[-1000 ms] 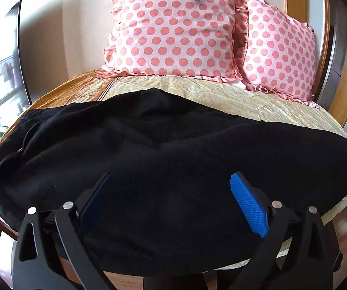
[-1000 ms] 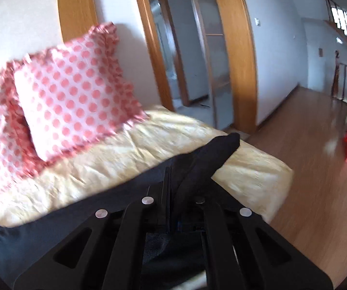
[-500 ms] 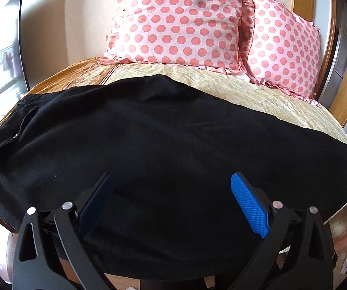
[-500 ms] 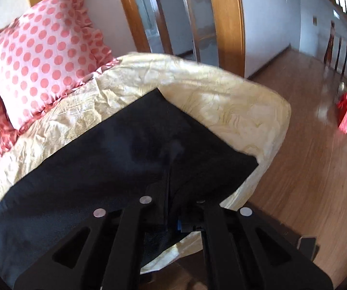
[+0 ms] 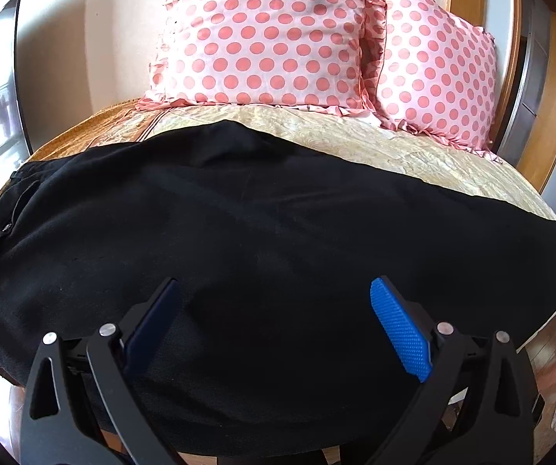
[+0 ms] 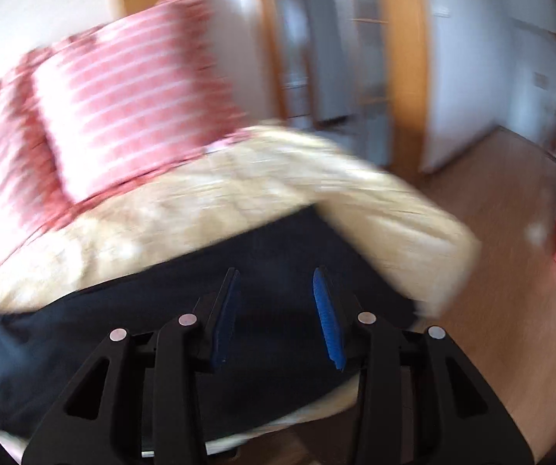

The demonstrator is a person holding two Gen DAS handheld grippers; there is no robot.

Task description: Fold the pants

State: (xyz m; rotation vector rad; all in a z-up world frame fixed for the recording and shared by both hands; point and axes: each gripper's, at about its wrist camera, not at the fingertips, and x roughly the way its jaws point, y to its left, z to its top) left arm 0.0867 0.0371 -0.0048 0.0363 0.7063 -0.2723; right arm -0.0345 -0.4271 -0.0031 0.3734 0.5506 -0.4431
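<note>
Black pants (image 5: 262, 240) lie flat; my left gripper (image 5: 274, 310) gapes empty, right gripper (image 6: 278, 302) opening, nothing between. Regrabbing one layer could skew the fold.

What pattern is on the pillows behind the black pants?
Pink with darker coral polka dots and ruffled edges; the pillows show best in the left wrist view.

black pants (image 5: 262, 232) spread flat across the bed (image 5: 413, 155), left tongs (image 5: 274, 325) wide open right above them, two polka-dot pillows (image 5: 266, 35) behind
</note>
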